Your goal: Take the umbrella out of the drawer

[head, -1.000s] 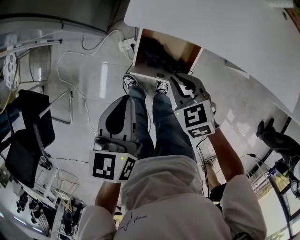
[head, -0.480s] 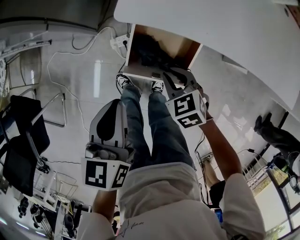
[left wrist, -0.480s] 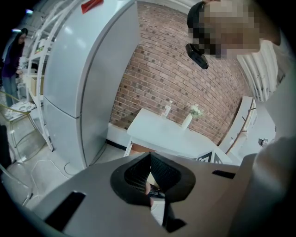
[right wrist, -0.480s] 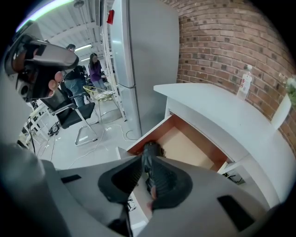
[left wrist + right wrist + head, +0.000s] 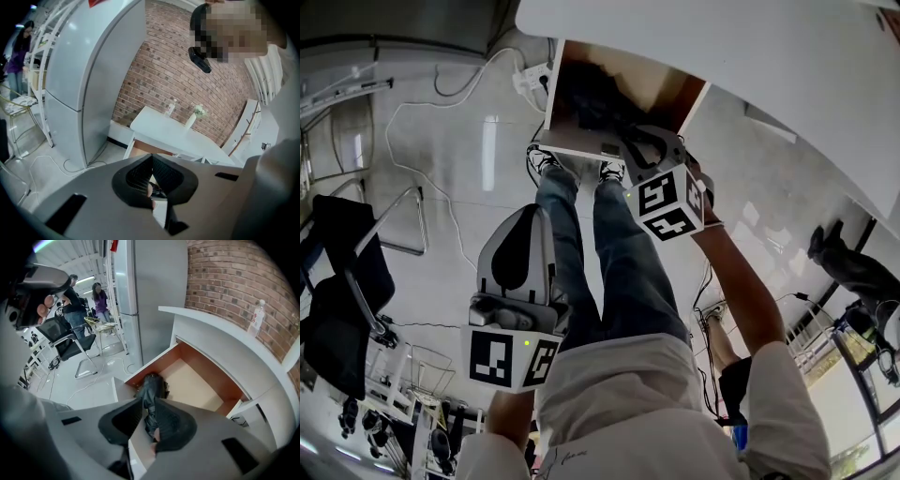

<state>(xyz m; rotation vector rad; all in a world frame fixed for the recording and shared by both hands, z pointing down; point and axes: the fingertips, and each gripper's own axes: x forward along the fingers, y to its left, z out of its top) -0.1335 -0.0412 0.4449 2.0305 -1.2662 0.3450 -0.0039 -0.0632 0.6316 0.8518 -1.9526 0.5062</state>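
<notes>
A black folded umbrella (image 5: pixel 591 103) lies in the open wooden drawer (image 5: pixel 680 105) under the white table (image 5: pixel 722 56). My right gripper (image 5: pixel 637 142) hangs over the drawer's front edge and points steeply down at it. Its jaws are opening. In the right gripper view, the umbrella (image 5: pixel 152 383) shows through the narrow gap of the right gripper (image 5: pixel 149 399), and the pads do not touch it. The drawer's floor (image 5: pixel 192 380) is bare beside it. My left gripper (image 5: pixel 530 211) hangs lower left, away from the drawer. Its jaws (image 5: pixel 151 157) meet at the tips, with nothing held.
The person's jeans-clad legs (image 5: pixel 619 272) and shoes (image 5: pixel 546 161) stand right at the drawer front. A power strip (image 5: pixel 532 77) with cables lies on the floor. Black chairs (image 5: pixel 342 281) stand at left. A tall fridge (image 5: pixel 150 296) is beside the table; a bottle (image 5: pixel 255 317) stands on it.
My right gripper has sunk toward the drawer and now overlaps its front edge in the head view. Its jaws have parted a little. The left gripper has also dropped slightly.
</notes>
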